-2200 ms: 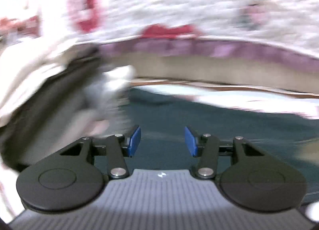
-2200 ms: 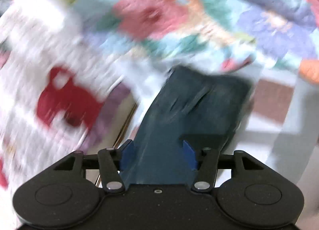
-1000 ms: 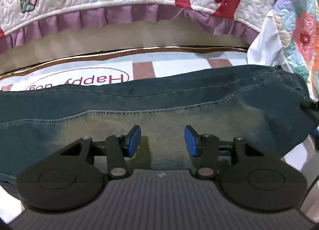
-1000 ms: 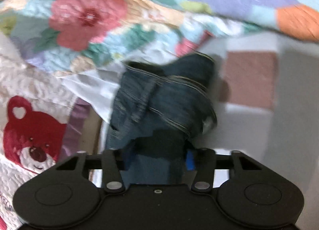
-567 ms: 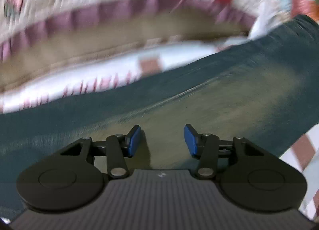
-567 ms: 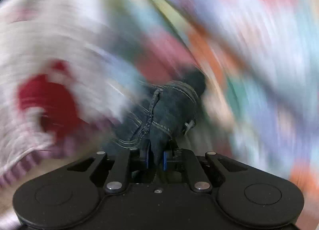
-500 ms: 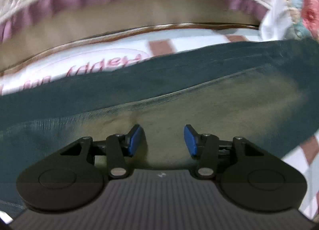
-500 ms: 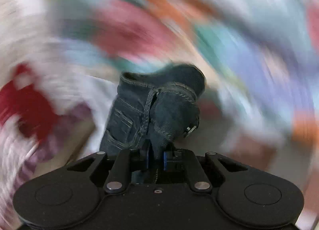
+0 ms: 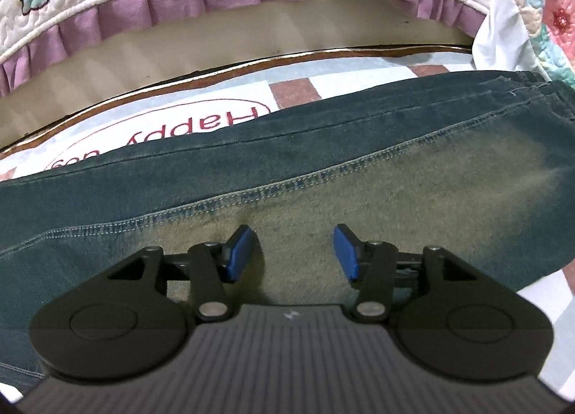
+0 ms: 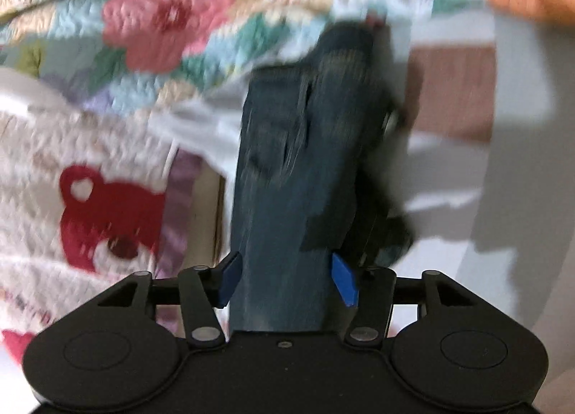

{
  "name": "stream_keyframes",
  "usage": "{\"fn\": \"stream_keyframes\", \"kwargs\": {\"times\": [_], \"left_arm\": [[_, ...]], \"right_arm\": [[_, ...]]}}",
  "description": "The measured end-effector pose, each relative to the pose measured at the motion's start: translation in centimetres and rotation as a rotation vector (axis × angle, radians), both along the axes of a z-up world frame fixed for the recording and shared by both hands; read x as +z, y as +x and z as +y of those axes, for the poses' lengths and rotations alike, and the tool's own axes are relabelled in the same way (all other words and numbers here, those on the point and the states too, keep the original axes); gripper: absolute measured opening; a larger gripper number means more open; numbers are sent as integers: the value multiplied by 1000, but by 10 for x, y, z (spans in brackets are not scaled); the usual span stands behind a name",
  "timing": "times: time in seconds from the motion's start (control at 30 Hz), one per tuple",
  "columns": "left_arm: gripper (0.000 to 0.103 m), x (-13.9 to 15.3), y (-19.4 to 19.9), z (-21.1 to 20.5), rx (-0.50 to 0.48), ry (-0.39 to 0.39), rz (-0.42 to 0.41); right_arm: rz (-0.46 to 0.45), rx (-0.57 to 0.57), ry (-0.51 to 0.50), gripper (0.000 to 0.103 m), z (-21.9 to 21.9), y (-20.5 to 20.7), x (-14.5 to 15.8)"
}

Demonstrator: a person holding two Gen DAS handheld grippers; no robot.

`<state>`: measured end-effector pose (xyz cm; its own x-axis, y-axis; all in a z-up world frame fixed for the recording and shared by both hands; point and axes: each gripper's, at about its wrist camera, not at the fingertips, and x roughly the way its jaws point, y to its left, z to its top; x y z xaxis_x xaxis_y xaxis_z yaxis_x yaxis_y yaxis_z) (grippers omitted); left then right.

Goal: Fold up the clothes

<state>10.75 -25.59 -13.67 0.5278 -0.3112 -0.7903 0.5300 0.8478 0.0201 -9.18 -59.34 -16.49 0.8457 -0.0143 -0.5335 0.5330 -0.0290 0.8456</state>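
Left gripper (image 9: pixel 293 252) jaws apart, empty, over faded jeans (image 9: pixel 359 180), frame centre. Right gripper (image 10: pixel 285 279) just opening; jeans between its spread pads, not pinched.

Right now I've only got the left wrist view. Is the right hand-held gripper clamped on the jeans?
Observer: No. The right hand-held gripper has its jaws apart. They have just been opening, and the jeans lie loose between the pads.
Operator: How does the cloth sit past the pads?
Observer: It runs straight away from the gripper, then bunches into a thick lump at the far end, against the floral quilt. Blur hides finer detail.
Operator: Anything beside it?
Observer: A white quilt with a red bear lies left of the jeans, clear of the gripper.
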Motion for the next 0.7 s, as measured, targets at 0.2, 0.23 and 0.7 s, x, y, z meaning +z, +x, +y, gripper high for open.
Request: {"fn": "stream_keyframes", "kwargs": {"times": [0.2,0.23,0.7], "left_arm": [[51,1,2,0,18,-2,19],[51,1,2,0,19,-2,19],[56,44,-52,-61,-486,-219,-78]], "right_arm": [[13,68,130,64,10,20,-17],[26,76,149,65,14,25,-21],[21,30,-330,52,6,50,34]]}}
